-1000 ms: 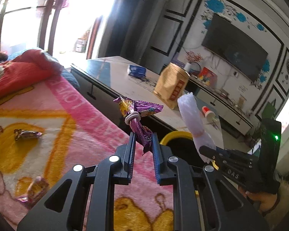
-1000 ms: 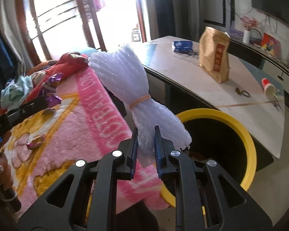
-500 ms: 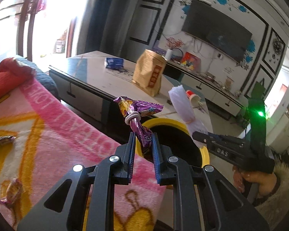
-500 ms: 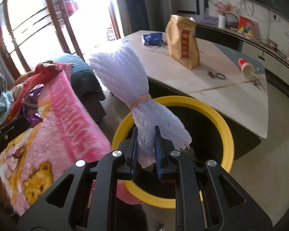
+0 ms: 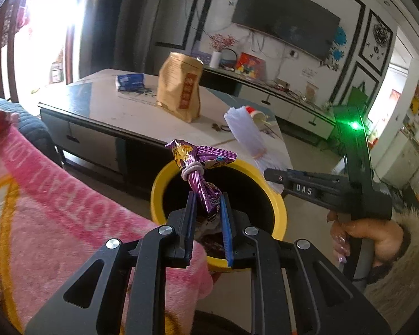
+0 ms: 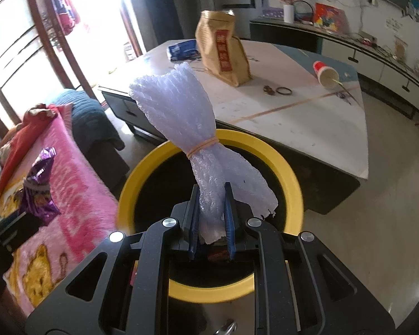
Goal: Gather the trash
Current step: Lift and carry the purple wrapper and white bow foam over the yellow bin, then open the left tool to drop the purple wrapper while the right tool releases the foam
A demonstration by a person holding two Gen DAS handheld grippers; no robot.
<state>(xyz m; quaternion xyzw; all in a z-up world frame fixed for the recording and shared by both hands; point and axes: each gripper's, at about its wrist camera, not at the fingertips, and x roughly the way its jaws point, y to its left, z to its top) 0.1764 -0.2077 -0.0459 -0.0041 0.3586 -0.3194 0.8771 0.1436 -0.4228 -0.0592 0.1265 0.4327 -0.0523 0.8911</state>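
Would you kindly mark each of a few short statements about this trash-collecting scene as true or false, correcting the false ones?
1. The left gripper is shut on a purple wrapper. True.
2. The right gripper is open and holds nothing. False: it is shut on a white foam net bound with a rubber band.
3. The bin in front of both grippers has a yellow rim. True.
4. The brown paper bag lies flat on the floor. False: it stands upright on the low table.
5. The paper cup on the table stands upright. False: it lies on its side.
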